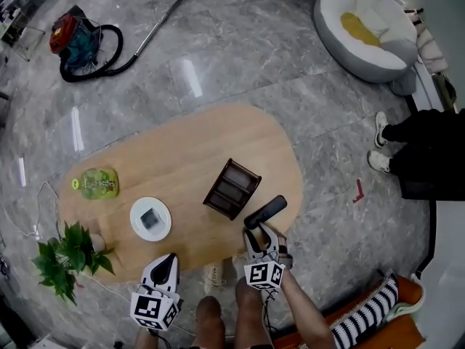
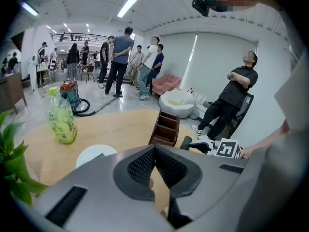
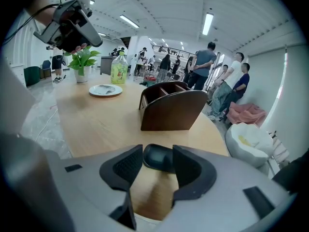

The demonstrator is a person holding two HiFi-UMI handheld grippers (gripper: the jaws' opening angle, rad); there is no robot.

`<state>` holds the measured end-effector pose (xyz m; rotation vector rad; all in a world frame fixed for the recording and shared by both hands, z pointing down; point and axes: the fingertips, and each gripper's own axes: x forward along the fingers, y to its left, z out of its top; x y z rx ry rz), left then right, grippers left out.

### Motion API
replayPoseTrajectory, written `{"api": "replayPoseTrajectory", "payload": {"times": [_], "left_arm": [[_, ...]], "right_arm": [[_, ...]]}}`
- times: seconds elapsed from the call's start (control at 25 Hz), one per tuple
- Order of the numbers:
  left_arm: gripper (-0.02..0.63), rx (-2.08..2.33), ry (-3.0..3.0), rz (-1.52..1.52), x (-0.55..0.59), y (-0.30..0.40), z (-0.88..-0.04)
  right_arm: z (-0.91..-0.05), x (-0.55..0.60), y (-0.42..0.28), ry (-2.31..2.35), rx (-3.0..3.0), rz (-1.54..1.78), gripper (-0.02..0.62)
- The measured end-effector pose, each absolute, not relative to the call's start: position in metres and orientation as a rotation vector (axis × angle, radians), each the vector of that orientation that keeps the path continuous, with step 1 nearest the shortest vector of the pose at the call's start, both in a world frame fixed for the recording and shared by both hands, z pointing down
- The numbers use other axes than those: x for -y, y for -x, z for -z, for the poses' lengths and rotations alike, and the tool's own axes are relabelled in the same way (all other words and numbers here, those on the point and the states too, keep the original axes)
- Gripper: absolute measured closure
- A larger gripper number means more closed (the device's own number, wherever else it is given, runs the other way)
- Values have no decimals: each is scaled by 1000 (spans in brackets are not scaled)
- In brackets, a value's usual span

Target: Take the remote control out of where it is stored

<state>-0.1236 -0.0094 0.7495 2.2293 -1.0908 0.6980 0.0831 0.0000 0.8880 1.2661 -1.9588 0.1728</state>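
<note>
Right tongs (image 3: 158, 153) clamped on one black, rounded remote control (image 1: 265, 211) — left tongs (image 2: 154, 148) closed, empty. One dark-brown wooden holder (image 1: 232, 188), one white plate (image 1: 137, 209) on oval light-wood bench (image 1: 182, 151).

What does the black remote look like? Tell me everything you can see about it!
The remote is a slim black bar with rounded ends, plastic by its look. The right gripper clamps one end between its two pads. The rest sticks out, slanted, over the wooden table near its edge. It is outside the brown holder, just beside it and not touching it.
</note>
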Motion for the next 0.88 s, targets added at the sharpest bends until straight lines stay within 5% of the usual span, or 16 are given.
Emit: {"api": "replayPoseTrajectory", "payload": {"times": [0.64, 0.88], "left_arm": [[600, 1092, -2277, -654, 24, 119, -688], [600, 1092, -2308, -638, 32, 111, -648]], "right_arm": [[-795, 17, -95, -1335, 2002, -331, 420], [-731, 24, -111, -1482, 1982, -350, 558]]}}
